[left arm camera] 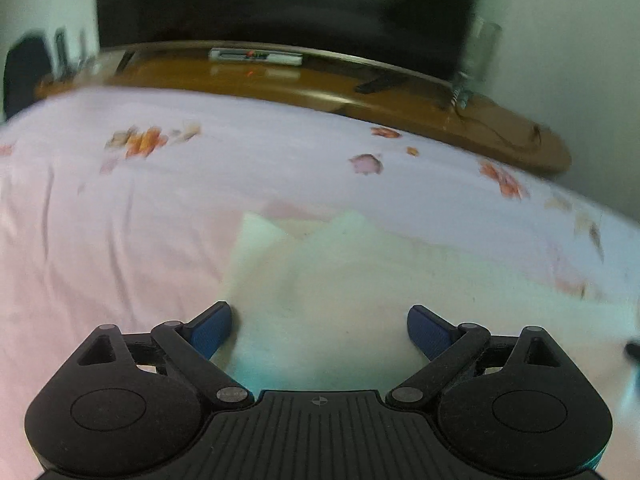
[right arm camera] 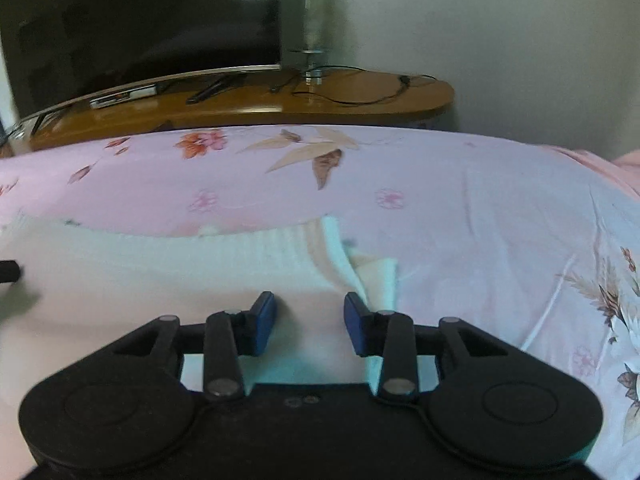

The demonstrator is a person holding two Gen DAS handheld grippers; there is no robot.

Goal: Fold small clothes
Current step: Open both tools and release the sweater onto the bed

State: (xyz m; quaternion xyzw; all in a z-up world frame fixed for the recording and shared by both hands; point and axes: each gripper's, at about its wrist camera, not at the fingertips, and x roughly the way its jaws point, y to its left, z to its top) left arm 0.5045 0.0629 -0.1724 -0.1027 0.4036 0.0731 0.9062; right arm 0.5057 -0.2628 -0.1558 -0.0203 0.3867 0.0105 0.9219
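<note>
Garment (left arm camera: 340,280), white, flat on bedsheet (left arm camera: 120,200); left gripper (left arm camera: 320,328) wide open, right gripper (right arm camera: 310,320) part-open, both holding nothing.

I am reading no text, label, brand or number anywhere. The white box (left arm camera: 256,57) under the television (left arm camera: 280,0) is showing small red and green lights, but any print on it is blurring beyond reading. I am looking over the floral bedsheet (right arm camera: 460,216) and finding only printed flowers and leaves, no lettering.
</note>
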